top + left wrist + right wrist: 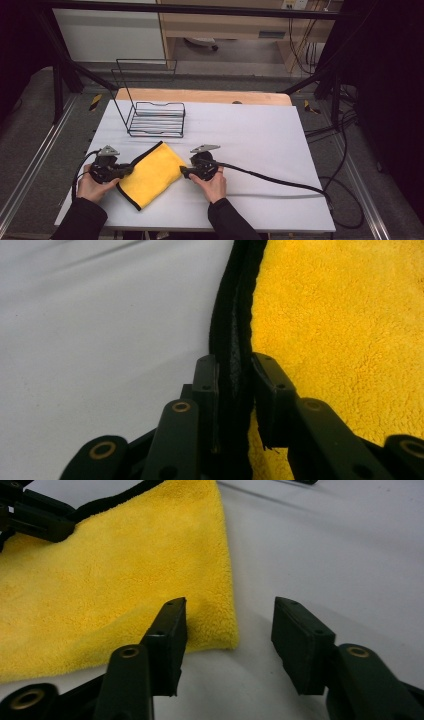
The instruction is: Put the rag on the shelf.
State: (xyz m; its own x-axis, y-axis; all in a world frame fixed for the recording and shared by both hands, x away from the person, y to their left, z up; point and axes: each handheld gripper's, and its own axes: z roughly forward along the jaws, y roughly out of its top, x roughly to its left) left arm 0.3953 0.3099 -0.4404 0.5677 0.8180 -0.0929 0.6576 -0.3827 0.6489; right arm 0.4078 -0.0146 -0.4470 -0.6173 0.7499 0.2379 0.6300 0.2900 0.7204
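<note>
A folded yellow cloth with a black hem lies on the white table cover, near the front left. My left gripper grips the cloth's left edge. In the left gripper view its jaws press from both sides on the black hem, with the yellow pile to the right. My right gripper is at the cloth's right corner. In the right gripper view it stands open astride the cloth's corner, one jaw over the cloth and the other over bare table. The left gripper appears at the far edge there.
A black wire rack with a tall back frame stands at the back left of the table. A thick black cable trails from the right gripper across the cover to the right edge. A strip of bare wood runs along the far edge.
</note>
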